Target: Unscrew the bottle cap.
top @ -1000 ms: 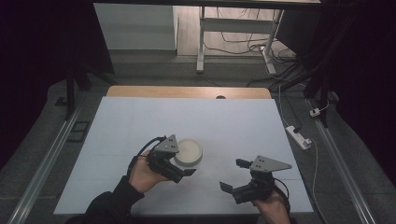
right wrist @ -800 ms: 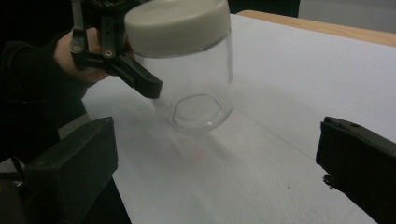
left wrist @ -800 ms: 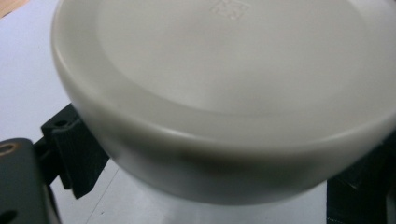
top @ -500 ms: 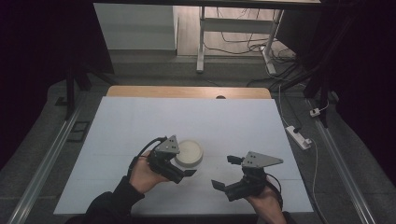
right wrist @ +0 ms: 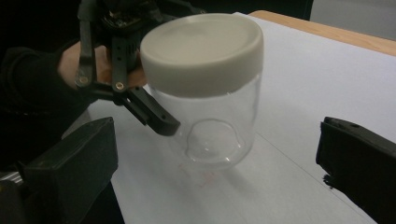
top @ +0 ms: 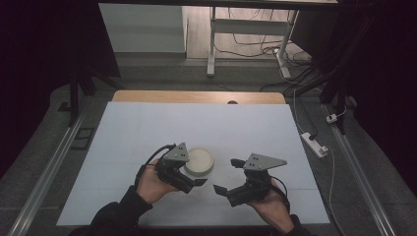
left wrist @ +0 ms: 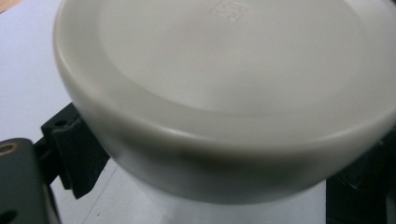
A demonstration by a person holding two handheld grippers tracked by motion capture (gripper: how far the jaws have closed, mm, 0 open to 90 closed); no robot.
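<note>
A clear glass jar with an off-white lid stands upright on the white table. My left gripper reaches in from the left and is shut on the jar's glass body just below the lid. One black jaw shows on each side of the jar in the left gripper view. In the right gripper view that gripper crosses the jar's left side, and its far jaw is hidden. My right gripper is open wide to the right of the jar, facing it without touching.
The table's wooden far edge runs along the back. A white power strip lies on the floor to the right, and metal rails flank the table. A person's sleeve is behind the left gripper.
My right gripper has moved left, closer to the jar. The left gripper and the jar have stayed where they were.
</note>
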